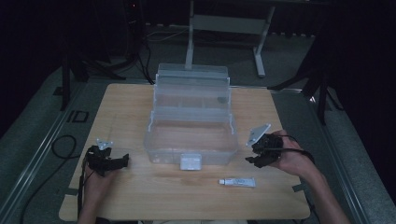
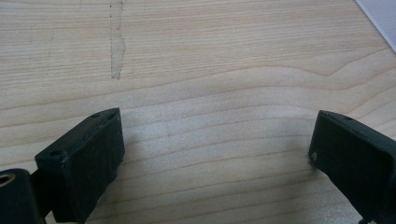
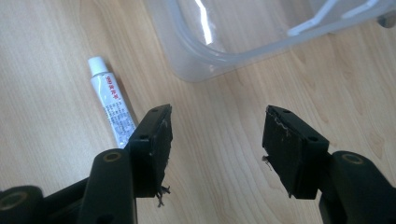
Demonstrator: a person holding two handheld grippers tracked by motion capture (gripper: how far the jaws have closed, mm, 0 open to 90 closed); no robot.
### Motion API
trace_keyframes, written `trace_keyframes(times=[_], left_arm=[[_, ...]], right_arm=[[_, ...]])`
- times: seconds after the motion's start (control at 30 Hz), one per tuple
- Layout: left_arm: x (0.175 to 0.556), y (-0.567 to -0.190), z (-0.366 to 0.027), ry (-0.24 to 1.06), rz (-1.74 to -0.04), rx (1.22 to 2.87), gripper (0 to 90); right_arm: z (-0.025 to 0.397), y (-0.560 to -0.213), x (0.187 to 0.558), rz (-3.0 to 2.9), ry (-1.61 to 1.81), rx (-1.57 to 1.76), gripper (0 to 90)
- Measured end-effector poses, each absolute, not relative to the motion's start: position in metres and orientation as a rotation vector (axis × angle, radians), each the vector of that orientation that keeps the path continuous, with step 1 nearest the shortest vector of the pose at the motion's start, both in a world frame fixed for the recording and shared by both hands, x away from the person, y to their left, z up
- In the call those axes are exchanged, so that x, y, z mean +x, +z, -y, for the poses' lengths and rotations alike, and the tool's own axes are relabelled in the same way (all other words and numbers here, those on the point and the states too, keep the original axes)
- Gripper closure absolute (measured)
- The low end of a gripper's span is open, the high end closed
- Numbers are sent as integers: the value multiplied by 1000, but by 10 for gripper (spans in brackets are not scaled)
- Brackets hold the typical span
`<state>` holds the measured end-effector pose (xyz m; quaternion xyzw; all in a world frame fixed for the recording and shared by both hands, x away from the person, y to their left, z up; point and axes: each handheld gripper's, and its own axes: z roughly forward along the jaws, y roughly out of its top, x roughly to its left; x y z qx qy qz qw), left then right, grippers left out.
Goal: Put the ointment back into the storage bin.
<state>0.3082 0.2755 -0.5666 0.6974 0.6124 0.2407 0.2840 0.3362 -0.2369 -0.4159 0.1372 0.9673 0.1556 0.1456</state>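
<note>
Jaws of both grippers spread, empty; clear plastic box [image 1: 191, 135] on pale wood-grain table [image 1: 140, 186]; white tube [image 1: 238, 182].

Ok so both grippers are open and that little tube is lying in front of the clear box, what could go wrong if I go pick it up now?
1. The tube lies flat on the table, so the open right gripper may scrape the wood or push the tube away instead of closing on it.
2. The clear box sits close beside that gripper; a swing could knock its near corner.
3. The soft tube may squash under a hard squeeze.
</note>
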Motion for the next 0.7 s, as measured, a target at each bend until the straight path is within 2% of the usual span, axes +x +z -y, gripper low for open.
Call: trace_keyframes(times=[0.43,0.7], left_arm=[[308,-567,-275,644,-1638,1866,38],[308,-567,-275,644,-1639,1866,38]], right_arm=[[222,-424,335,-2883,382,283,433],[218,-430,334,-2927,369,223,524]])
